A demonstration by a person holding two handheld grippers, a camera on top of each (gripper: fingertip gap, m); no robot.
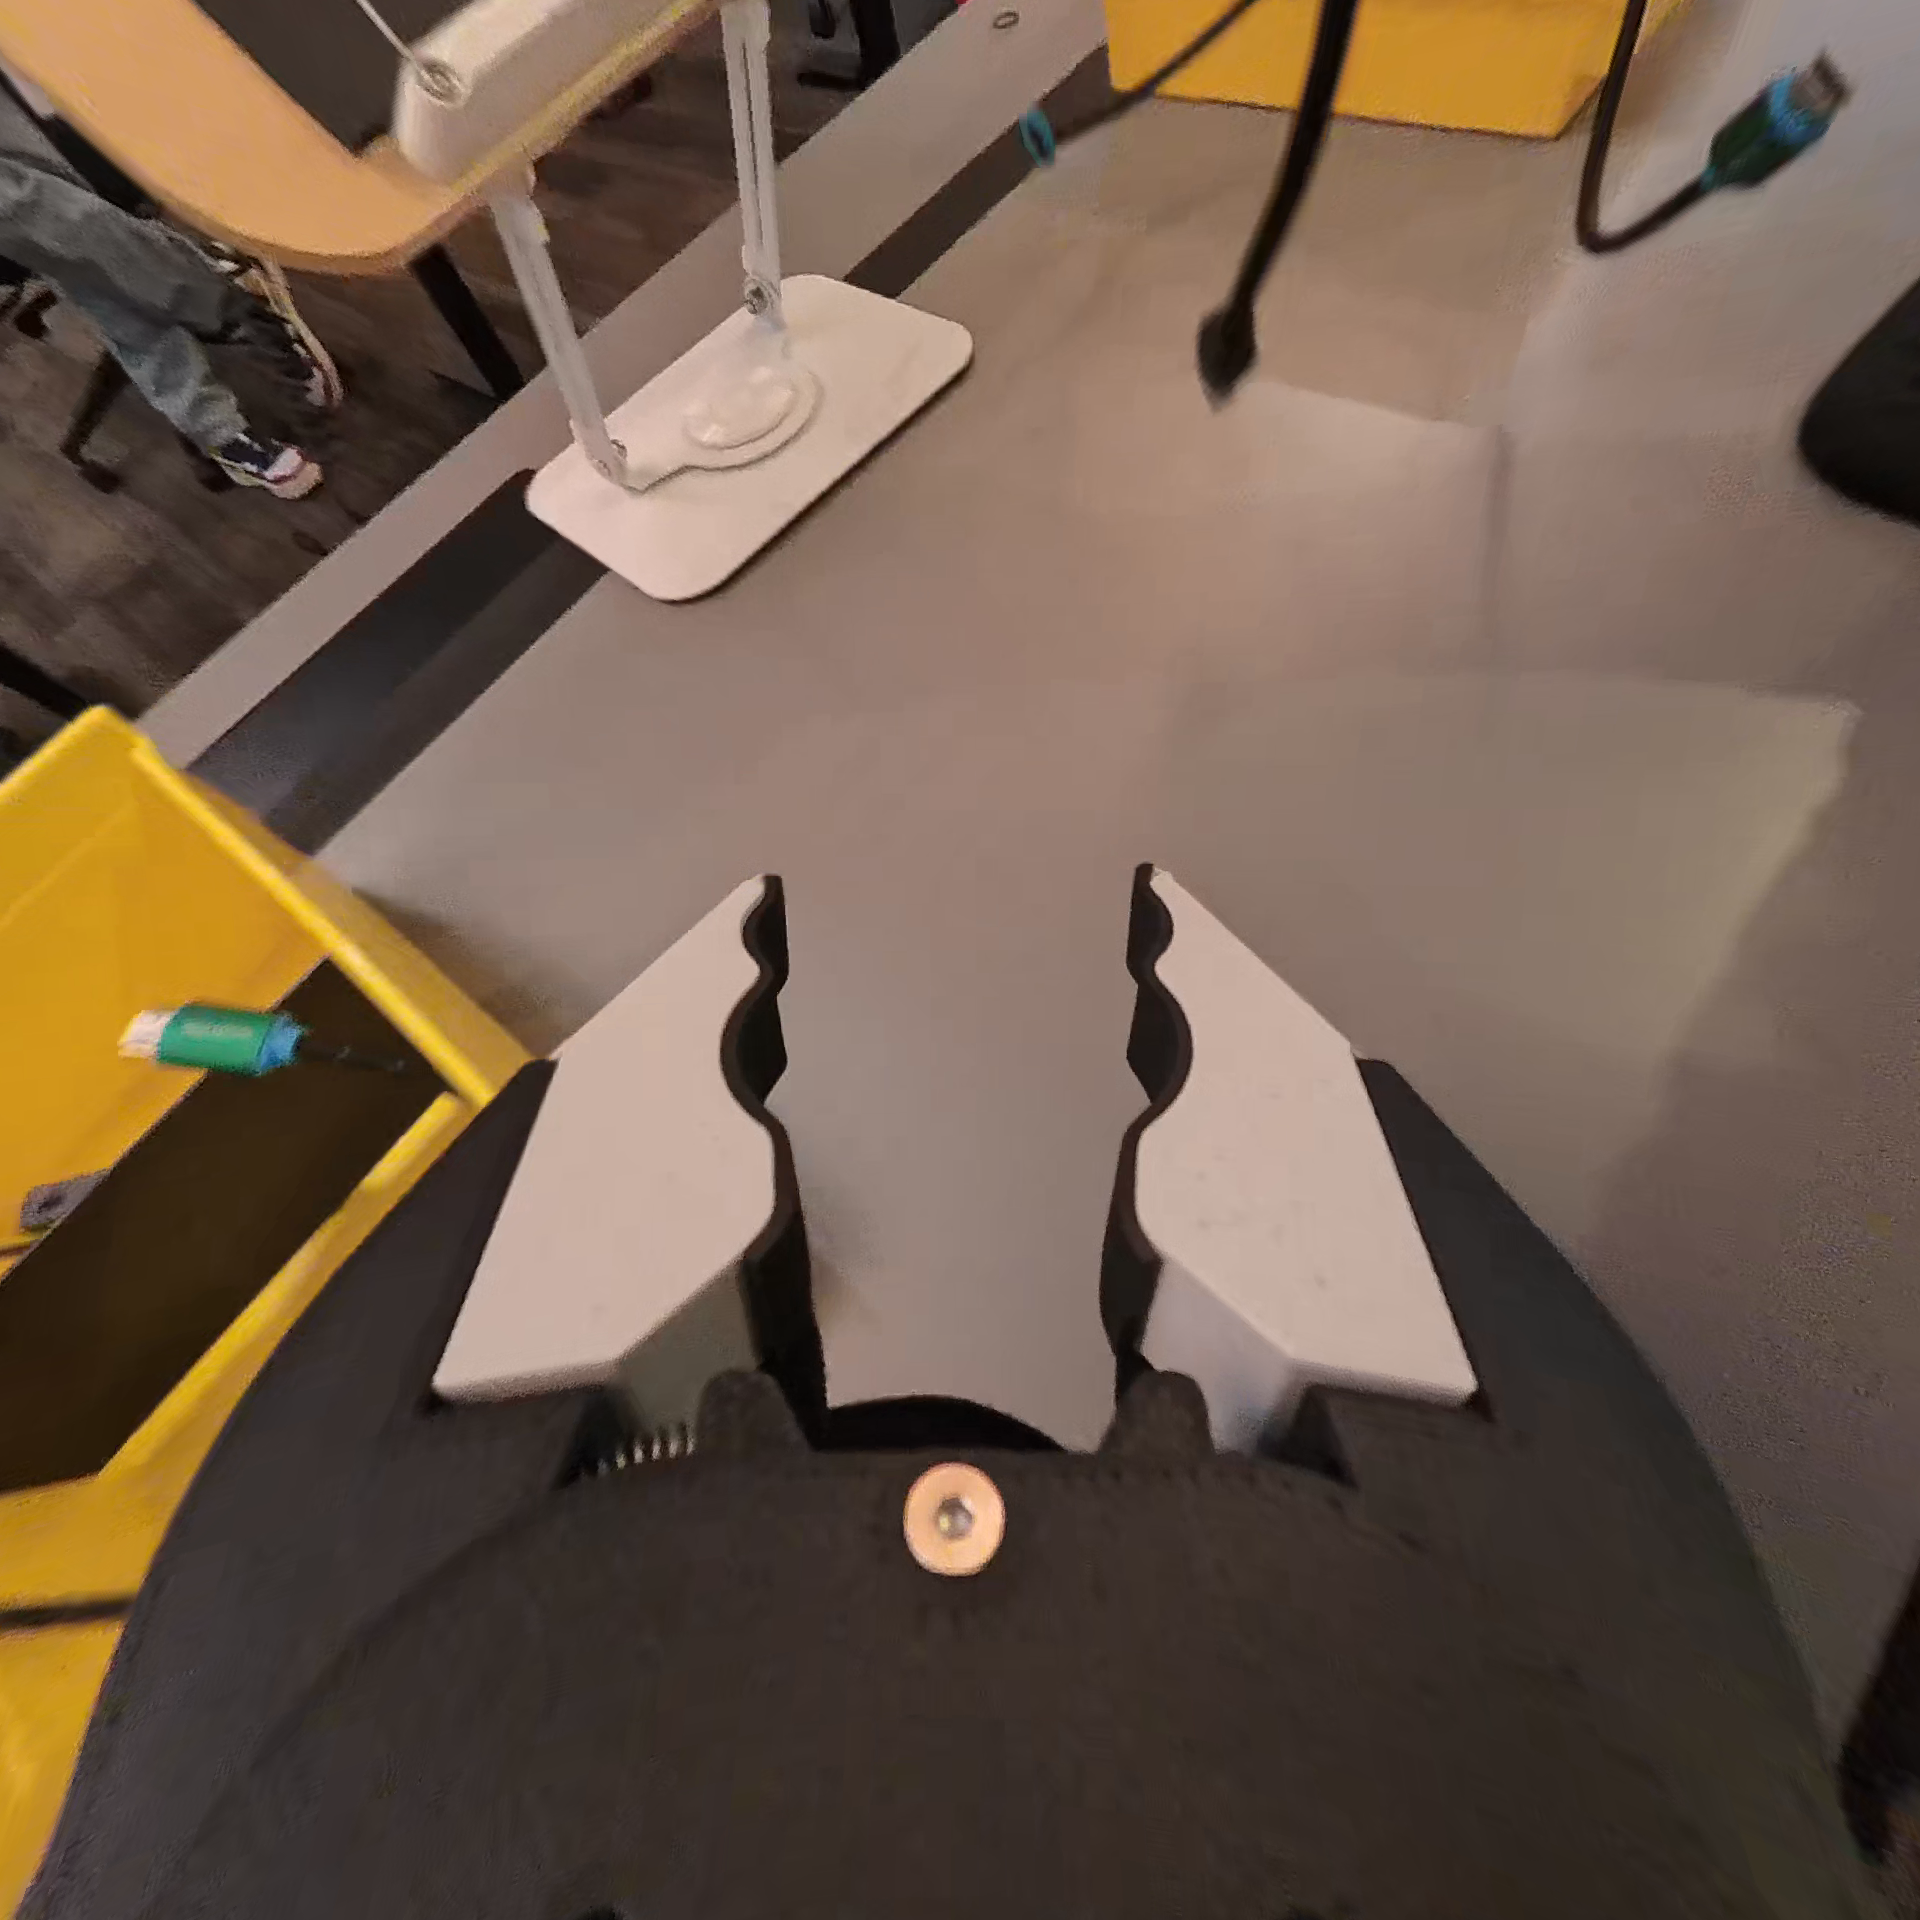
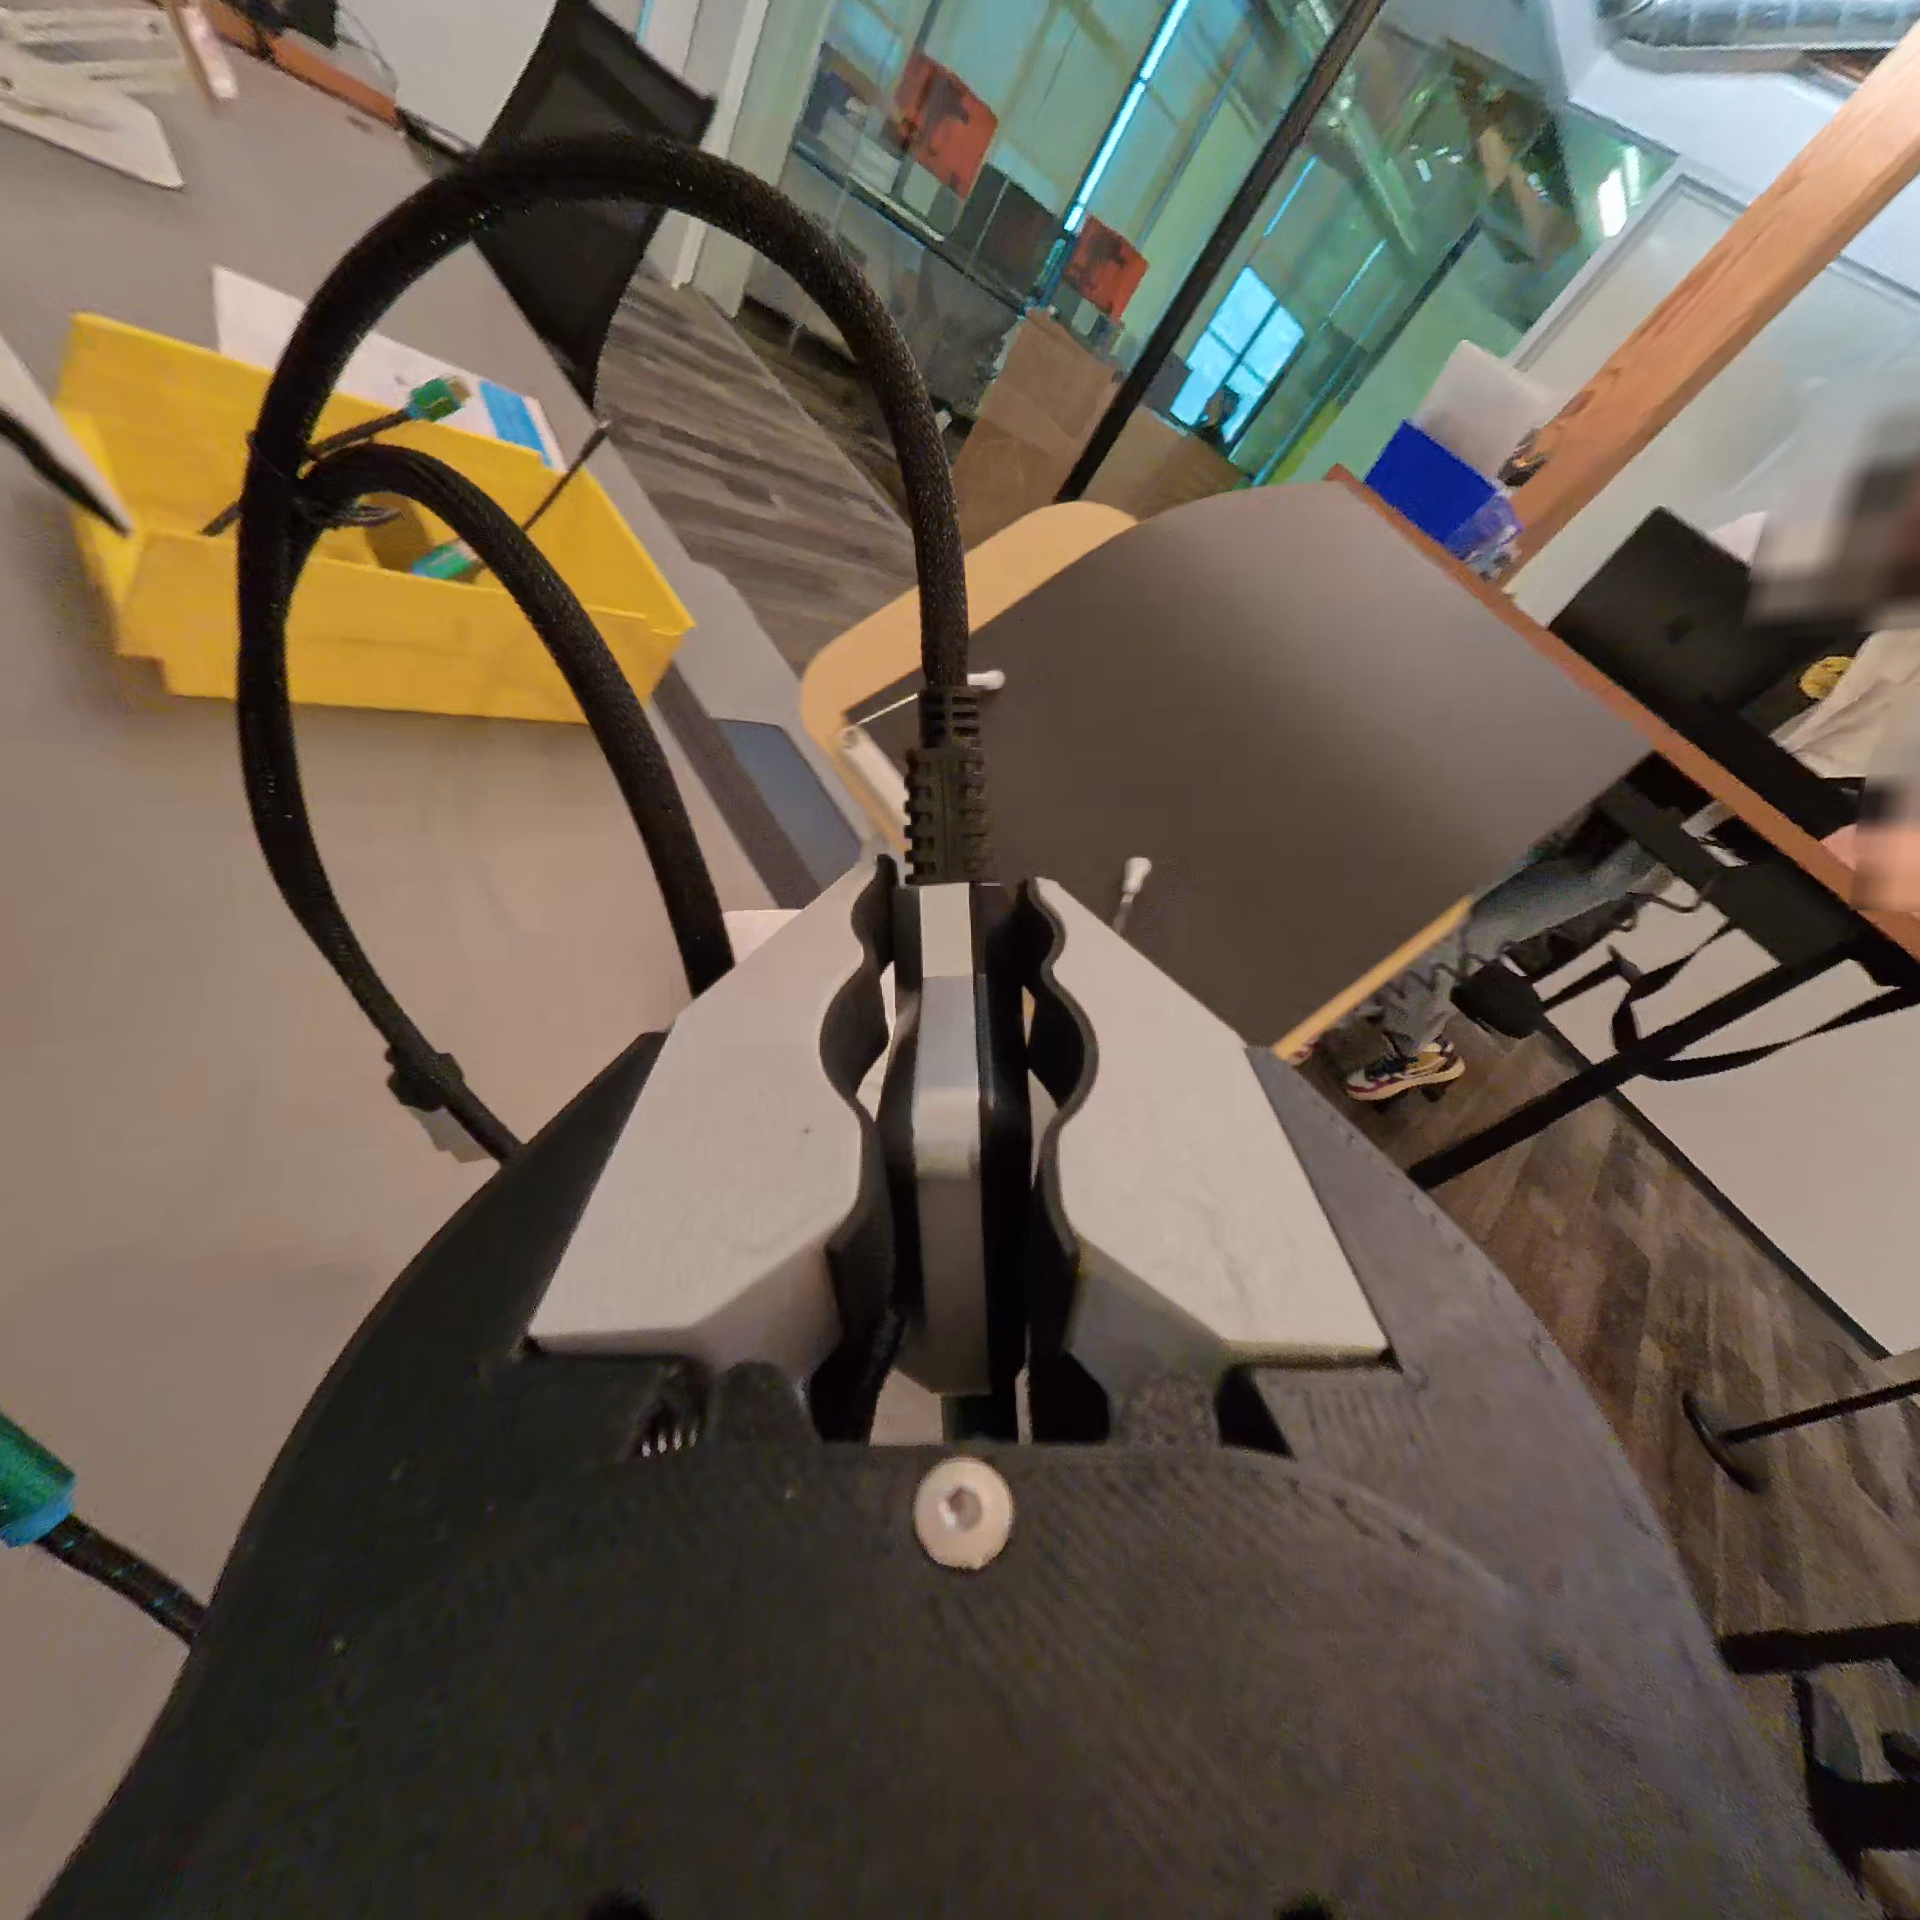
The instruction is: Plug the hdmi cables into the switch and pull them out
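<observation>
While the right gripper [image 2: 951, 904] pinches the grey switch [image 2: 945, 1132], the left gripper [image 1: 956, 883] hangs spread above the bare surface [image 1: 1039, 707], yellow bin [image 1: 156, 914] at left.

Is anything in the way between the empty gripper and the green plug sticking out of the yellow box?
Nothing visible. The left gripper is open over bare table; the green plug pokes over the yellow box, off to its left.
</observation>
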